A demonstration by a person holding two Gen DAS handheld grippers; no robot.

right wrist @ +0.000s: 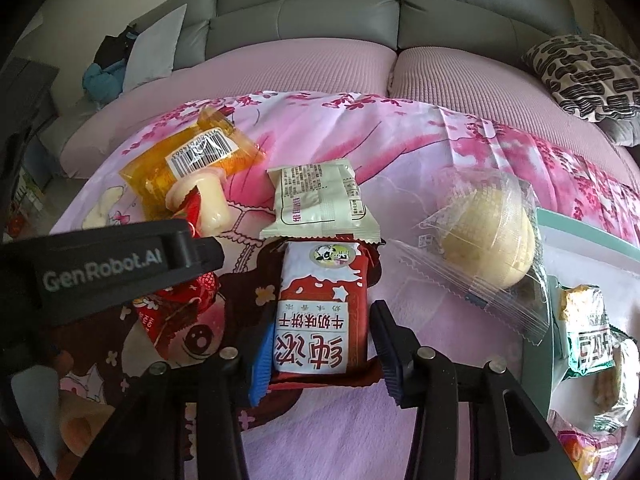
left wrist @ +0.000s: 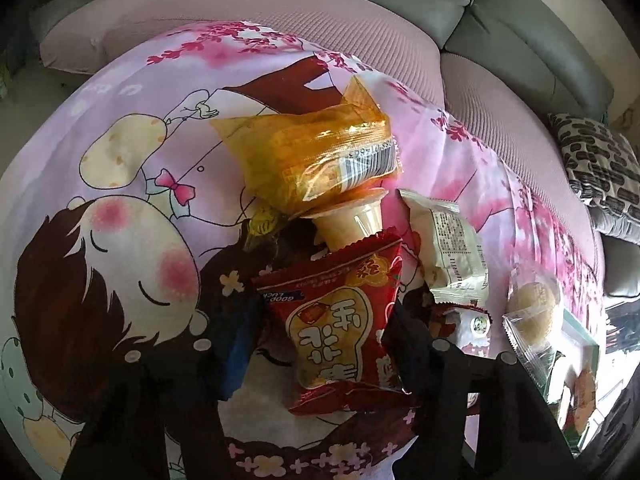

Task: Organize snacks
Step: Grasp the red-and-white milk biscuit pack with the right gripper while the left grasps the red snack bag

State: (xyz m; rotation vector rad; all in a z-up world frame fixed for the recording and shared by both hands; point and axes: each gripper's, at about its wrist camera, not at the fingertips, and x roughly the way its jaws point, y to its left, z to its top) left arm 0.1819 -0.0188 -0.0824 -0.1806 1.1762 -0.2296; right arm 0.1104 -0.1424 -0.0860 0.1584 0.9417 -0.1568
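Snacks lie on a pink cartoon cloth. My left gripper has its fingers on both sides of a red snack packet; the jaws look closed on it. Beyond it lie a jelly cup and an orange packet. My right gripper straddles a red-and-white biscuit packet, fingers close on each side with small gaps. A pale green packet, a clear-wrapped round bun, the orange packet and the jelly cup lie around. The left gripper's body shows at left.
A green-rimmed tray at the right holds several packets. A grey sofa with pink seat pads stands behind, with a black-and-white cushion on its right. The tray edge also shows in the left wrist view.
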